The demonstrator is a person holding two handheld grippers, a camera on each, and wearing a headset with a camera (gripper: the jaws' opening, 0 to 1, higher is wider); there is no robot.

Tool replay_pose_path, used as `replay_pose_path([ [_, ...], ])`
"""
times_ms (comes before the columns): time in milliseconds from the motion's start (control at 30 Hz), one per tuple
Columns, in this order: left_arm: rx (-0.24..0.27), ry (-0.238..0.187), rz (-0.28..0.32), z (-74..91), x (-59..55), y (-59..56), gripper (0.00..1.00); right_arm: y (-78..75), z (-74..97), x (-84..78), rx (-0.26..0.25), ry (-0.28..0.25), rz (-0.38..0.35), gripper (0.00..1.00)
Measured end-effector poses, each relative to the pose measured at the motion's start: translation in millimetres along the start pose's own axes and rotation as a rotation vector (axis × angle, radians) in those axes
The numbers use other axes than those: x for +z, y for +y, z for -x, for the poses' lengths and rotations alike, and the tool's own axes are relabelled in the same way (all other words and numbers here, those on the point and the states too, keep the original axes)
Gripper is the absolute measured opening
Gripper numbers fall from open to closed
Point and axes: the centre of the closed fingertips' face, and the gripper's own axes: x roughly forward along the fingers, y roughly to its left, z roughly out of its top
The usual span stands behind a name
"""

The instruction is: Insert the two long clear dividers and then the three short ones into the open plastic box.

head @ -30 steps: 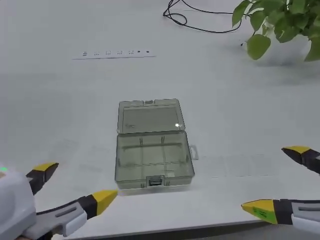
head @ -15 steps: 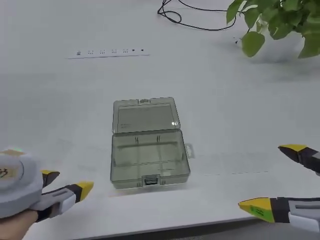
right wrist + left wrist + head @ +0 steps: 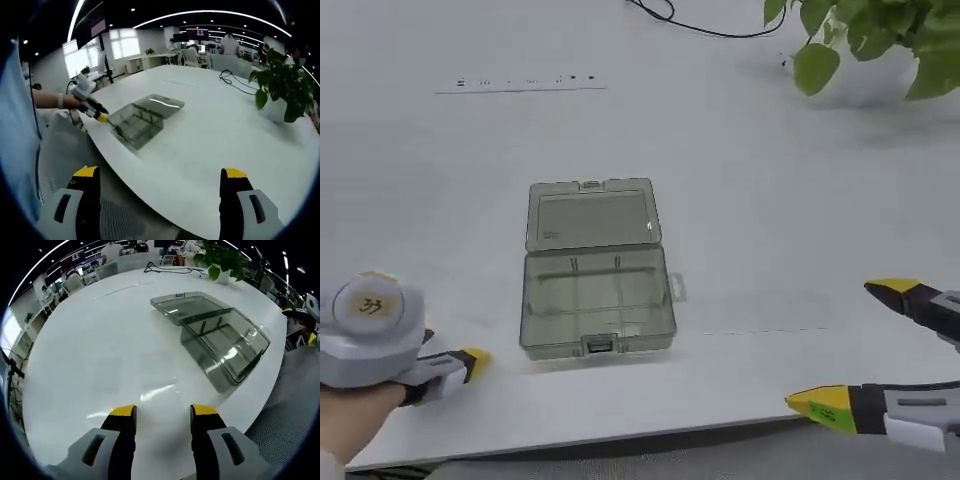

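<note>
Open plastic box (image 3: 597,300) of smoky clear plastic, set on the white table (image 3: 770,200) a little left of centre and close to the near edge. Lid (image 3: 590,215) thrown back flat on the far side, hinged to the tray. Inside the tray, thin upright lines that split it into cells (hard to tell through the tinted walls which are dividers and which are moulded ribs). Small latch (image 3: 599,346) on the front wall.

Just right of the box, faint pale outlines (image 3: 760,312) on the tabletop, too faint to identify.

Left gripper (image 3: 470,360) low at the near left, beside the box's front left corner and apart from it, held in a hand (image 3: 350,420). Seen along its own jaws, left gripper (image 3: 162,412) with a modest gap between the yellow tips, nothing in it, box off to the upper right.

Right gripper (image 3: 855,347) at the near right edge of the table, well apart from the box, spread wide and empty; same wide spread in its own view (image 3: 160,172).

Further out, power strip (image 3: 520,83) at the far left, black cable (image 3: 700,20) and leafy plant (image 3: 860,35) at the far right.
</note>
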Motion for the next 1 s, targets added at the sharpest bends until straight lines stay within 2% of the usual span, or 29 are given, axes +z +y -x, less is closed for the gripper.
replay_pose_path([
  [33,0.008,0.019,-0.003,-0.7,-1.3,0.5,0.41,-1.1,2.3,-0.1,0.004,0.002,-0.001,1.0],
  [167,0.017,0.044,0.016,-2.5,2.0,1.3,0.41,-3.1,11.5,1.1,0.017,-0.002,-0.005,1.0],
  [333,0.027,0.085,0.036,-2.6,1.1,2.6,0.37,-5.2,16.2,-1.7,0.049,-0.003,-0.012,1.0],
  [500,0.029,0.118,0.048,-2.4,1.0,4.9,0.32,-7.2,17.3,2.4,0.053,-0.009,0.001,1.0],
  [733,0.033,0.14,0.058,-1.4,0.9,7.3,0.31,2.7,6.4,14.4,0.037,-0.032,0.012,1.0],
  [767,0.047,0.15,0.093,-0.2,-0.5,10.1,0.31,6.2,1.5,16.4,0.036,-0.032,0.005,1.0],
  [800,0.045,0.147,0.091,0.1,0.3,11.0,0.31,7.6,-1.4,16.7,0.032,-0.027,0.001,1.0],
  [833,0.039,0.147,0.122,2.8,0.6,11.1,0.3,9.3,-4.5,15.0,0.024,-0.007,-0.004,1.0],
  [1000,0.024,0.145,0.124,4.3,-0.5,16.3,0.3,21.5,-13.2,16.5,0.033,0.004,0.007,1.0],
])
